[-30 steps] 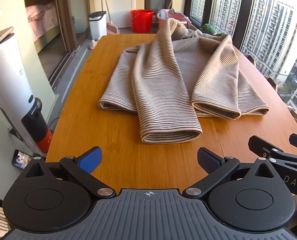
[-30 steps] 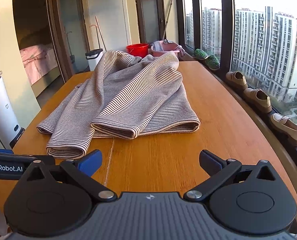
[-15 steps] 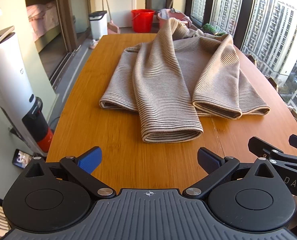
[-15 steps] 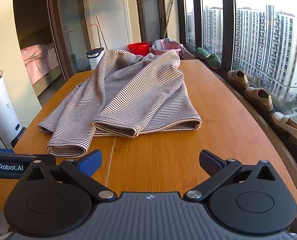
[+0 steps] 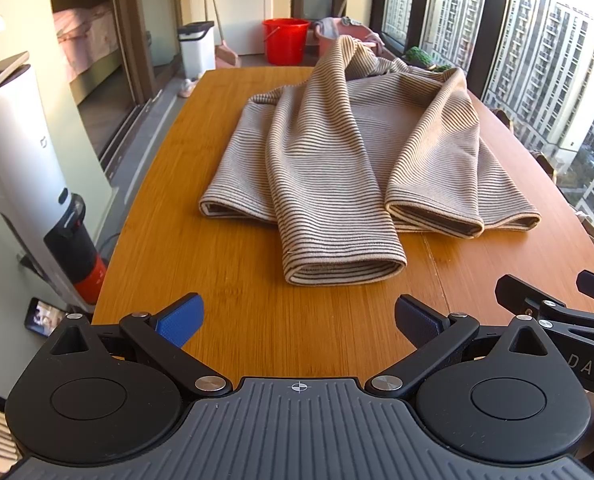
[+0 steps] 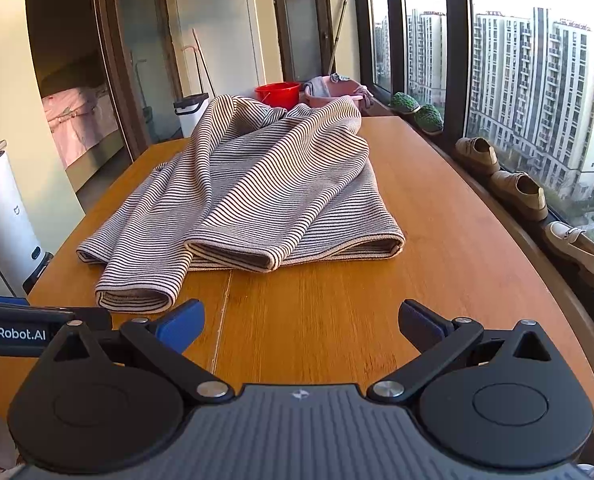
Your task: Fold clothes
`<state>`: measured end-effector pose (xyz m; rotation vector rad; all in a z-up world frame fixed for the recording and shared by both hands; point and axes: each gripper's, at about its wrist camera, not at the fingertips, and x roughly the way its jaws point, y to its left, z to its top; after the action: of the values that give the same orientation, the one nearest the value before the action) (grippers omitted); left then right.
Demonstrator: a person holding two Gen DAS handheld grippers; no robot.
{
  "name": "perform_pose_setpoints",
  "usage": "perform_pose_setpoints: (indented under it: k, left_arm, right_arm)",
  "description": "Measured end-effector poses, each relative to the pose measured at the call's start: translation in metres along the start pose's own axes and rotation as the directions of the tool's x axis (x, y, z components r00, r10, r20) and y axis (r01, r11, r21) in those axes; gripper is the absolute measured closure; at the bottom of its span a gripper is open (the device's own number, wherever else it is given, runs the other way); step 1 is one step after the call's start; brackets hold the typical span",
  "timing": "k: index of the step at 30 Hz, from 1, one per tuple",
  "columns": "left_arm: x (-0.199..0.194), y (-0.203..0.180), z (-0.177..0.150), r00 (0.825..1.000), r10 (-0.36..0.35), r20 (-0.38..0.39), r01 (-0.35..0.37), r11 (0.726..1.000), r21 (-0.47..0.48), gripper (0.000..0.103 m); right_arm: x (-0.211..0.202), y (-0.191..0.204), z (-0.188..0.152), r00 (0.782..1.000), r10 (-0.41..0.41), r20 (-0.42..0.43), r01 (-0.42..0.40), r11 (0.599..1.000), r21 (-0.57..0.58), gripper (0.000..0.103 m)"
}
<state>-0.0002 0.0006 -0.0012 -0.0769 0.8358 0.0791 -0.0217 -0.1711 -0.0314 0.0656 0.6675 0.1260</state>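
Little has changed: both grippers, left [image 5: 297,318] and right [image 6: 301,318], remain spread and empty, barely nearer the rumpled brown-striped knit garment [image 5: 353,168]; folding unstarted.

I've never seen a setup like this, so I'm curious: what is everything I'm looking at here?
Striped garment: one, beige with dark stripes, rumpled on the table.
Table: one, orange-brown wood, in front of both grippers.
Bucket: one, red, on the floor beyond the table.
Basin: one, pink, beside the bucket, cloth inside.
Bin: one, white with dark lid, left of the bucket.
Shoes: at least three, beige, on the window ledge.
Slippers: two, green, farther along the ledge.
Left hand-held gripper: black, blue pads, open, empty.
Right hand-held gripper: same, open, empty.
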Motion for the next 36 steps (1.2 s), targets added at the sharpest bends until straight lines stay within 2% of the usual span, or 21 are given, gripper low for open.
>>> perform_pose_setpoints:
  k: [8,20,31,36]
  left_arm:
    - [-0.0012,0.0001,-0.0001,0.999,-0.009,0.037,0.009,1.0,-0.006,0.0]
    - [0.0003,0.0001,0.0007,1.0,-0.003,0.008,0.003,1.0,-0.003,0.0]
    - [0.0018,0.0007,0.0019,0.999,-0.028,-0.017,0.027,0.999,-0.028,0.0]
    - [0.0024,0.0007,0.0013,1.0,-0.013,-0.013,0.013,1.0,-0.013,0.0]
  right_arm:
    - [-0.0006,0.0011,0.0004,1.0,-0.001,0.011,0.001,1.0,-0.007,0.0]
    - [-0.0009,0.0005,0.0016,1.0,0.008,0.002,-0.008,1.0,-0.006,0.0]
    - [0.0003,0.0011,0.0018,1.0,0.014,0.002,-0.014,1.0,-0.004,0.0]
    - [-0.0001,0.0005,0.0019,1.0,0.016,0.002,-0.016,1.0,0.0,0.0]
